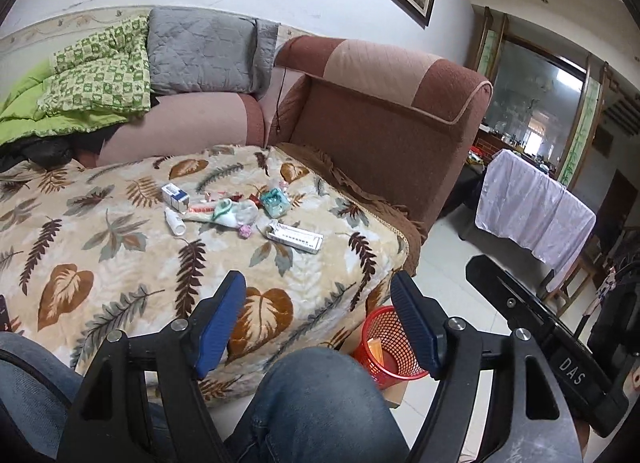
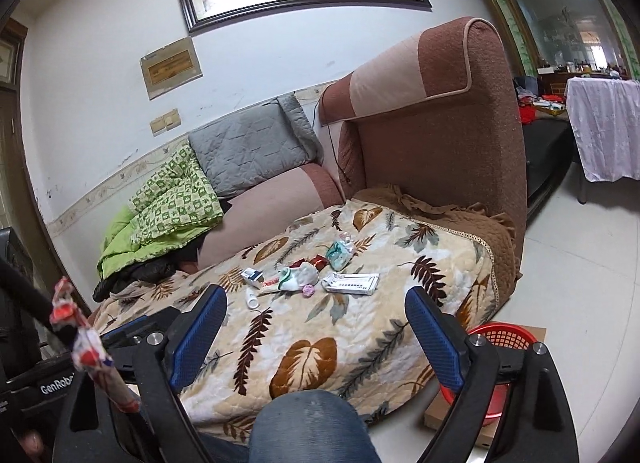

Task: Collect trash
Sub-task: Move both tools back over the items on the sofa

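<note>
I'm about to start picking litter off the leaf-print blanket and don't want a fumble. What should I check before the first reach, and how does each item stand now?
1. Left claw open and empty: ok.
2. Right claw open and empty: ok.
3. Red basket within view on the floor beside the blanket's corner: ok; it already holds an orange scrap.
4. Litter pile lying exposed on the blanket, nothing covering it: ok.
5. Flat white box lying apart from the pile, at its near edge, an easy first pick: ok.
6. Whether the small white bottle is empty trash: cannot tell.
</note>
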